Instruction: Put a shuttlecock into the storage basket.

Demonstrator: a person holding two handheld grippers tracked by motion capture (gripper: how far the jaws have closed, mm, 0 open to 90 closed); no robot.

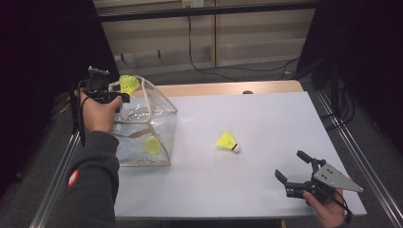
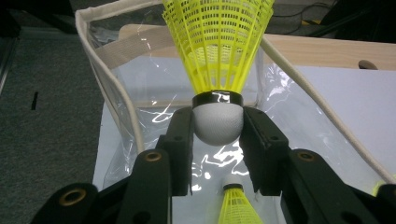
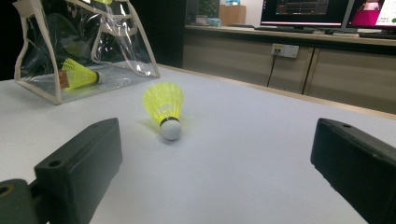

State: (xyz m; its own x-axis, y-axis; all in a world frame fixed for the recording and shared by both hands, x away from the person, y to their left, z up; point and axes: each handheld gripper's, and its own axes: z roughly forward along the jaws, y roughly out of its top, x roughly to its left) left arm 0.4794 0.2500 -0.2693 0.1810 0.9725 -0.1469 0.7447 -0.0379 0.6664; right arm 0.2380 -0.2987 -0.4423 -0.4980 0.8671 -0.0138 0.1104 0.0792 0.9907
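Three yellow shuttlecocks are in play, and we are partway through bagging them. Our left gripper clamps the held shuttlecock by its white cork, skirt pointing away from the jaws, right over the open mouth of the clear bag, which stands at about nine o'clock on the table. One bagged shuttlecock already lies on the bag's floor; in the left gripper view it shows just below the jaws. A loose shuttlecock lies on its side near the table's centre, well apart from the bag. Our right gripper rests at about five o'clock with its jaws spread wide and nothing between them, pointing toward that loose one.

We judge the step in hand to be the drop. Next, the left jaws need to part so the cork falls inside the rim. After that the right gripper would go for the loose one, closing on its cork, not its skirt.
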